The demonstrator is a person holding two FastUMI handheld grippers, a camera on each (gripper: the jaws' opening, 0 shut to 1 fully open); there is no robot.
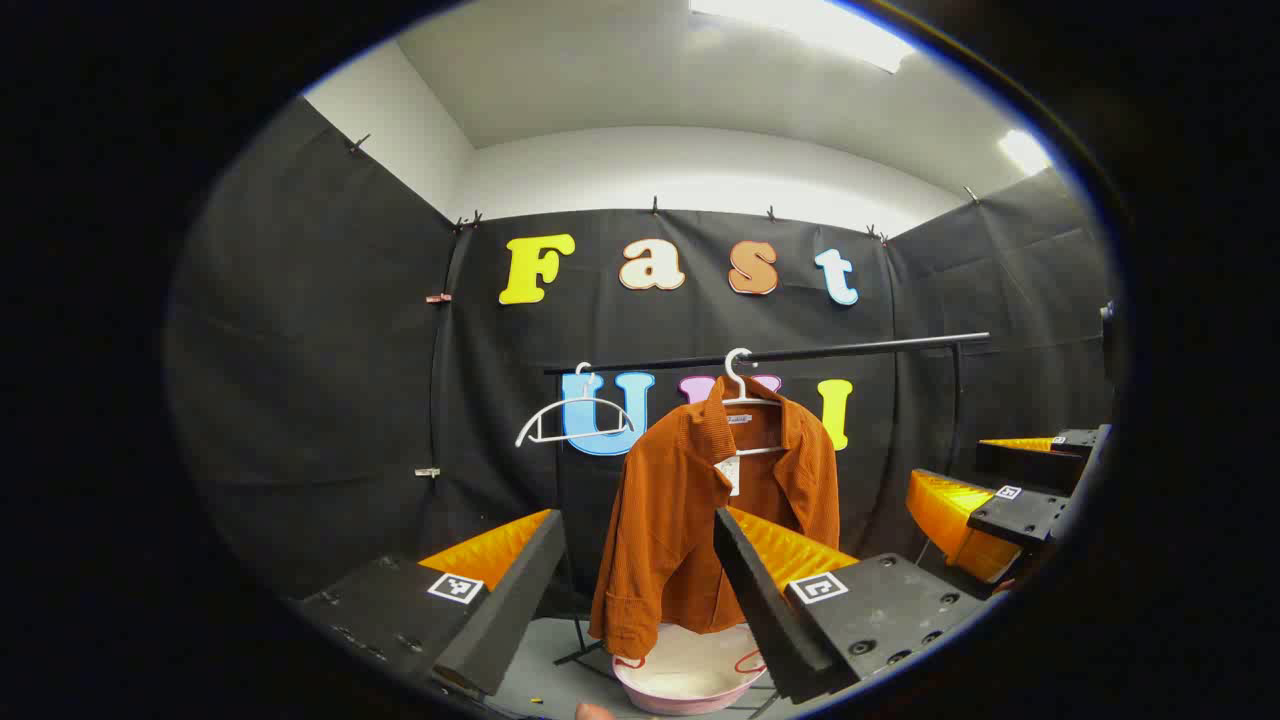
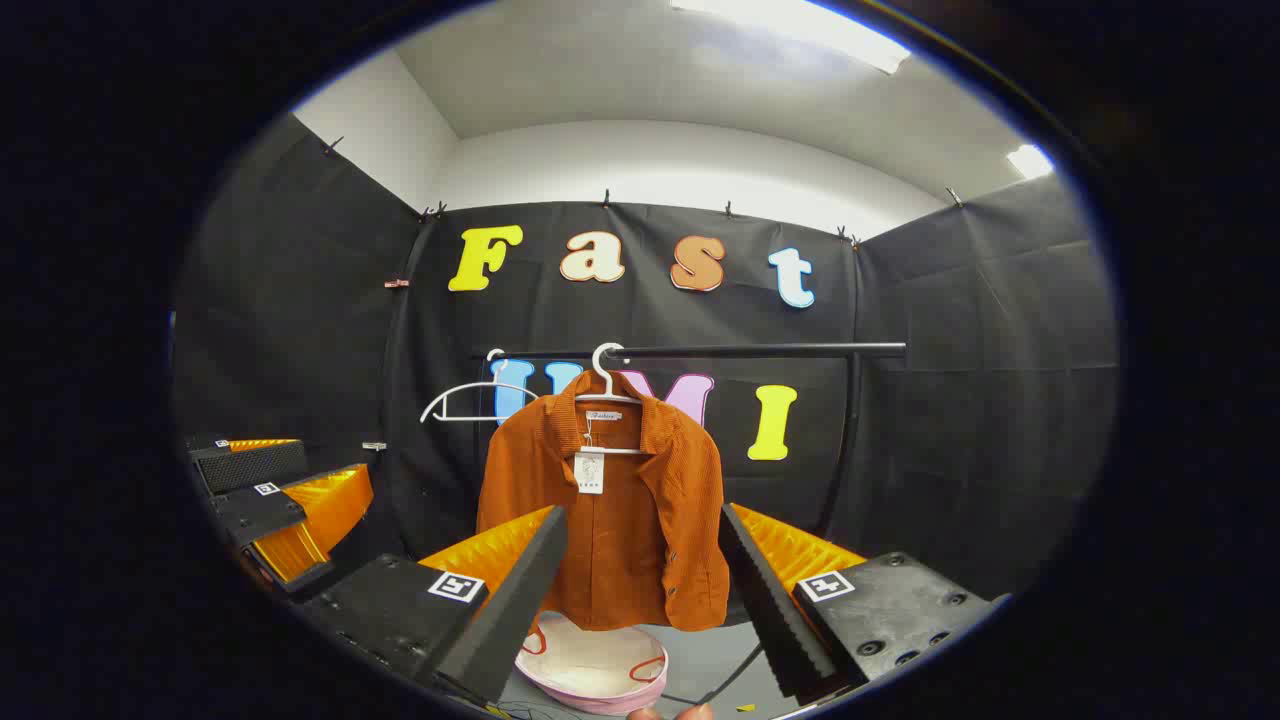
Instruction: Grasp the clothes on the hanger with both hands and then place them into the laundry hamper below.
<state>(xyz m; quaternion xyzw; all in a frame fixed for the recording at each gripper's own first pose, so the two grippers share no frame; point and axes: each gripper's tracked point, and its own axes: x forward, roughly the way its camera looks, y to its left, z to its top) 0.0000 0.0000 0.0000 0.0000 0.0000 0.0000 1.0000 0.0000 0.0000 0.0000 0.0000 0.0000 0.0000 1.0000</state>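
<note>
An orange corduroy shirt [image 1: 690, 500] [image 2: 610, 520] hangs on a white hanger [image 1: 740, 385] [image 2: 605, 380] from a black rail [image 1: 800, 352] [image 2: 740, 351]. A pink laundry hamper [image 1: 690, 680] [image 2: 595, 670] sits on the floor right below it. My left gripper [image 1: 640, 560] is open, its fingers framing the shirt from a distance. My right gripper [image 2: 645, 555] is open too, some way short of the shirt. The right gripper [image 1: 1000, 500] appears at the right edge of the left gripper view, and the left gripper [image 2: 270, 500] at the left of the right gripper view.
An empty white hanger [image 1: 575, 415] [image 2: 470, 398] hangs on the rail left of the shirt. The rail's upright post [image 1: 955, 400] [image 2: 848, 440] stands at the right. Black cloth walls close in the booth on three sides.
</note>
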